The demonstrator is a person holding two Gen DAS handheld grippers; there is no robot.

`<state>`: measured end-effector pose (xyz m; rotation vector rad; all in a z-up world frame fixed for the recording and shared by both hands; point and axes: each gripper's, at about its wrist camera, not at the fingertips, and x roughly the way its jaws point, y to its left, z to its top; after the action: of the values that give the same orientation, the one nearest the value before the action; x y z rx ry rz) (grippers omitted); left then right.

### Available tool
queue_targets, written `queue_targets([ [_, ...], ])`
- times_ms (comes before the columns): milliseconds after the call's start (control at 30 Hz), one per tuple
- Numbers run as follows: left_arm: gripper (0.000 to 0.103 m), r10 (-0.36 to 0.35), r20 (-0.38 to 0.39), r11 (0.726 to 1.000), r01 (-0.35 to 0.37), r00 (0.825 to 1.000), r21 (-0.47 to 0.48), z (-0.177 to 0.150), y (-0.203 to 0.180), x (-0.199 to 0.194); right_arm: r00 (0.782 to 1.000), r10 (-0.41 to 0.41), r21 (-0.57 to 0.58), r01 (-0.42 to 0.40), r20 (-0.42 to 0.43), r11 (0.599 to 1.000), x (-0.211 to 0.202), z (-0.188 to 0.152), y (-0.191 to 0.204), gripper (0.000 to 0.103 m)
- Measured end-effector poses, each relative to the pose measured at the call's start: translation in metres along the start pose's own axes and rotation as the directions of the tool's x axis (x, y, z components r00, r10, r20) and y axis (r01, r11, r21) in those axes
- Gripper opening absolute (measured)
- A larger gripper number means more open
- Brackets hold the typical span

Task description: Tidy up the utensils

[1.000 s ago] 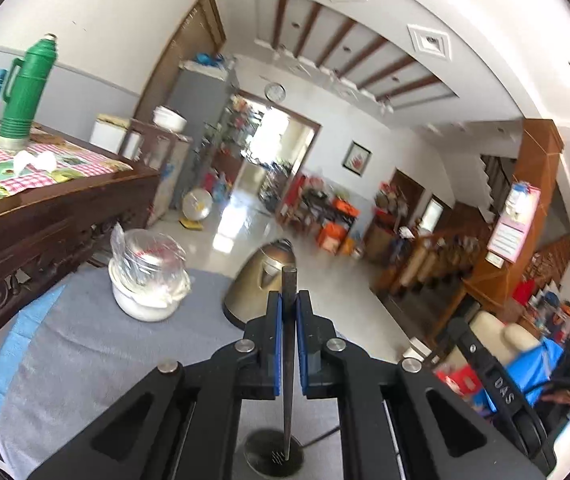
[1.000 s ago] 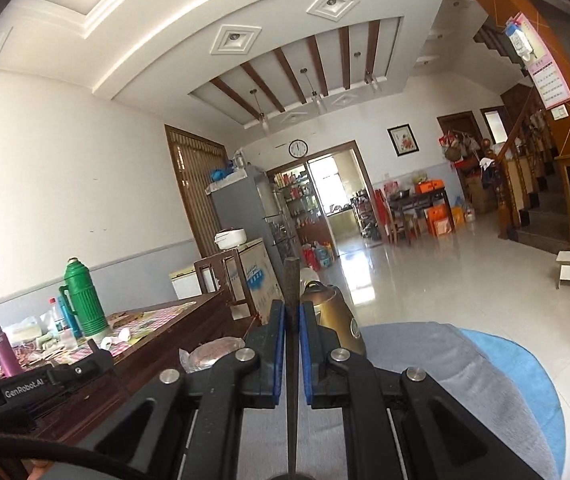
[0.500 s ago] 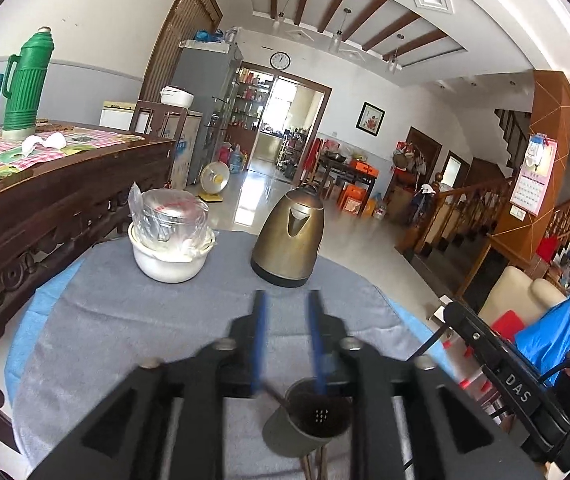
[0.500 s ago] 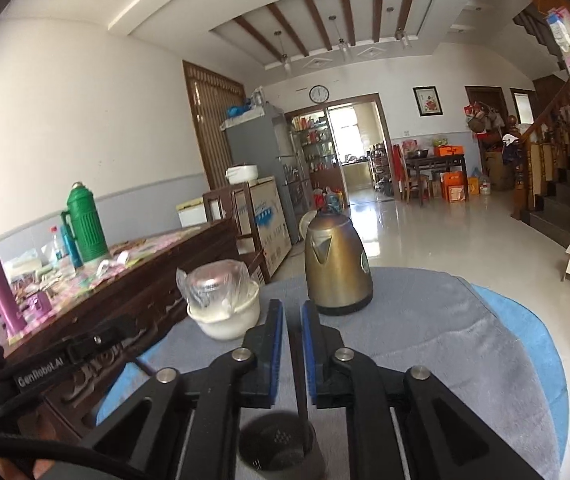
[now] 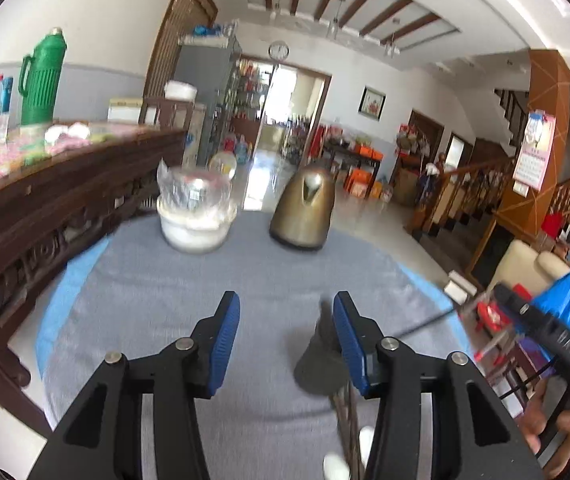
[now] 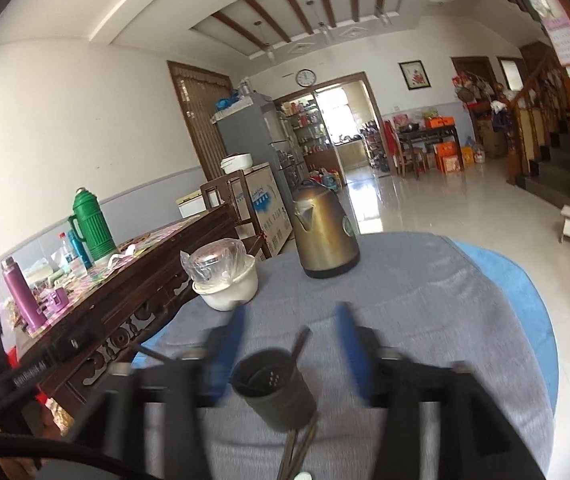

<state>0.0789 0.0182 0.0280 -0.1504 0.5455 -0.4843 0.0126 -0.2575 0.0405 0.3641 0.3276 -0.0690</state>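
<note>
Grey cloth is covering the tabletop (image 6: pixel 425 292), where a dark utensil cup (image 6: pixel 273 388) is standing near the close edge, chopsticks (image 6: pixel 300 343) leaning inside it and more lying beside it. Both the left gripper (image 5: pixel 285 344) and the right gripper (image 6: pixel 289 344) are hovering with jaws apart, gripping nothing. A brass kettle (image 6: pixel 323 236) is sitting toward the far edge.

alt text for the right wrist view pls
The open right gripper, blurred, straddles a dark holder on a grey cloth, with one chopstick leaning in it and more lying below. Beyond stand a brass kettle and a white bowl holding a plastic-wrapped item.
</note>
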Motion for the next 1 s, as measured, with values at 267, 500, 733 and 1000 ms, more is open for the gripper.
queue_targets([
  [267, 0.05, -0.044, -0.235, 0.995, 0.023, 0.971, -0.093, -0.056, 0.016, 0.026, 0.999, 0.008, 0.095, -0.004, -0.04, 0.995, -0.028, -0.021, -0.026, 0.061],
  [500, 0.049, -0.083, -0.462, 0.994, 0.039, 0.883, -0.104, -0.106, 0.005, 0.057, 0.887, 0.135, 0.208, -0.046, -0.441, 0.977, 0.032, -0.092, -0.048, 0.038],
  [733, 0.048, -0.152, -0.572, 0.988, 0.108, 0.806, -0.11, -0.132, -0.014, 0.075, 0.804, 0.221, 0.342, -0.023, -0.552, 0.939, 0.07, -0.133, -0.067, 0.027],
  [1000, 0.031, -0.202, -0.63, 0.979, 0.15, 0.75, -0.135, -0.14, -0.029, 0.091, 0.769, 0.249, 0.372, -0.015, -0.588, 0.928, 0.09, -0.143, -0.069, 0.013],
])
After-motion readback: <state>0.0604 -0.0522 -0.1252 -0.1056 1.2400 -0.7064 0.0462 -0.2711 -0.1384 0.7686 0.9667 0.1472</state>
